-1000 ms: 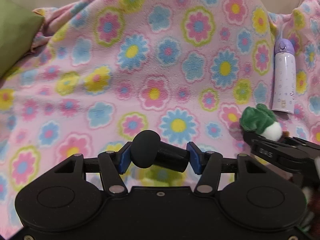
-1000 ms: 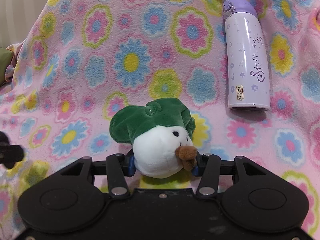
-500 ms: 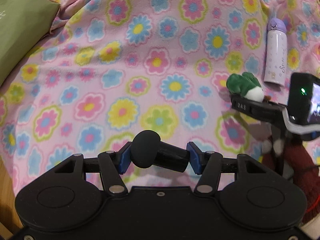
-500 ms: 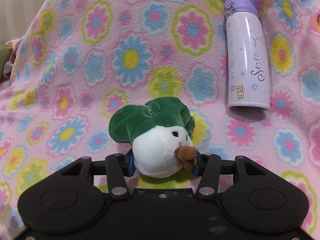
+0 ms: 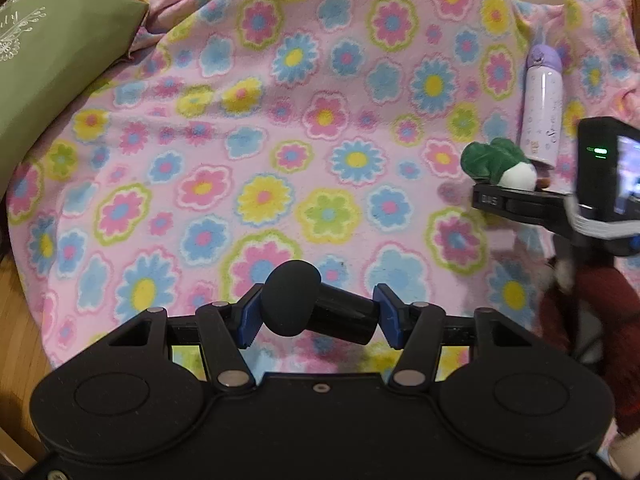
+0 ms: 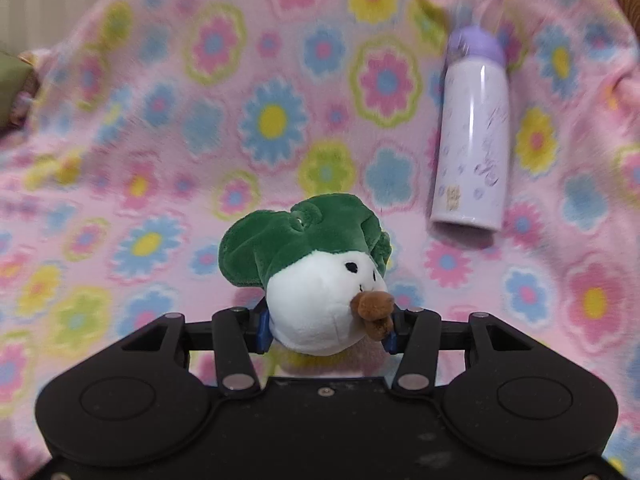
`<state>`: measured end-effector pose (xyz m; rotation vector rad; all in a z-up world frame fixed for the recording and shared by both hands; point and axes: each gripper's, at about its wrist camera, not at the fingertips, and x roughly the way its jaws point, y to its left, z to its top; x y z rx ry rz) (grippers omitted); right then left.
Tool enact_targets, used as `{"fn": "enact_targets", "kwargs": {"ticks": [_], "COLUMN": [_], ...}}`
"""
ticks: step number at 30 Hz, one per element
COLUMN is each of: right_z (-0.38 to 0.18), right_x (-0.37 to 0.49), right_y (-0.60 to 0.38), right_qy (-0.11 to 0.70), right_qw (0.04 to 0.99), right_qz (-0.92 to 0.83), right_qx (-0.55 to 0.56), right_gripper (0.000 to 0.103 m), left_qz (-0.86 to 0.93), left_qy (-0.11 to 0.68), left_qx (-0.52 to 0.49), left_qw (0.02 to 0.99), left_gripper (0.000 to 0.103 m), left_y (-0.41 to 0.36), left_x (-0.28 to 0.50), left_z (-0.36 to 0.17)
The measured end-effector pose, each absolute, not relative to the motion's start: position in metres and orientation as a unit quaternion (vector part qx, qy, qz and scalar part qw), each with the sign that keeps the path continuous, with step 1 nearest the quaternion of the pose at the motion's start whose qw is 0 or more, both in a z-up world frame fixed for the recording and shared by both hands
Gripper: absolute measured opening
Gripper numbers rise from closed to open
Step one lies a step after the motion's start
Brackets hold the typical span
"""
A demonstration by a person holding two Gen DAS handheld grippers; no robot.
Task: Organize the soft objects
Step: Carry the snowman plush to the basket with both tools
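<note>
My left gripper (image 5: 316, 318) is shut on a black object with a round foam head (image 5: 294, 298), held above the flowered pink blanket (image 5: 280, 128). My right gripper (image 6: 326, 330) is shut on a white plush toy with a green leafy top and a brown nose (image 6: 320, 280), held above the blanket (image 6: 240, 100). In the left wrist view the plush toy (image 5: 500, 164) and the right gripper (image 5: 520, 200) show at the right, with a camera behind them.
A lilac bottle (image 6: 474, 136) lies on the blanket at the right; it also shows in the left wrist view (image 5: 542, 104). A green pillow (image 5: 44, 68) lies at the left. Wooden floor (image 5: 16, 320) shows at the lower left.
My left gripper has pulled back and up from the blanket, so more of it shows. My right gripper has shifted a little; its view is now blurred. Both grips are unchanged.
</note>
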<state>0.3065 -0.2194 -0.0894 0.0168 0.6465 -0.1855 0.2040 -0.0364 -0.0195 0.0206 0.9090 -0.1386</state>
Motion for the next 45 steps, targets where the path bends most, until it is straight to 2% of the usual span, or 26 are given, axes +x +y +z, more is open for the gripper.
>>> {"fn": "enact_targets", "kwargs": {"ticks": [10, 15, 32, 45], "right_z": [-0.016, 0.002, -0.033, -0.025], "right_x": [0.190, 0.130, 0.030, 0.022], "right_y": [-0.222, -0.213, -0.181, -0.179], "right_qy": [0.287, 0.278, 0.349, 0.379], "right_qw": [0.955, 0.958, 0.930, 0.914], "right_qz": [-0.047, -0.029, -0.010, 0.036], "right_qx": [0.066, 0.068, 0.118, 0.137], "right_gripper": [0.049, 0.049, 0.049, 0.050], "left_qz": [-0.085, -0.097, -0.134, -0.161], "left_qy": [0.437, 0.442, 0.460, 0.452], "left_qx": [0.006, 0.004, 0.015, 0.030], "left_qw": [0.895, 0.892, 0.878, 0.877], "left_gripper": [0.055, 0.055, 0.055, 0.055], "left_y": [-0.034, -0.032, -0.034, -0.043], "left_x": [0.180, 0.163, 0.076, 0.037], "left_z": [-0.002, 0.002, -0.007, -0.013]}}
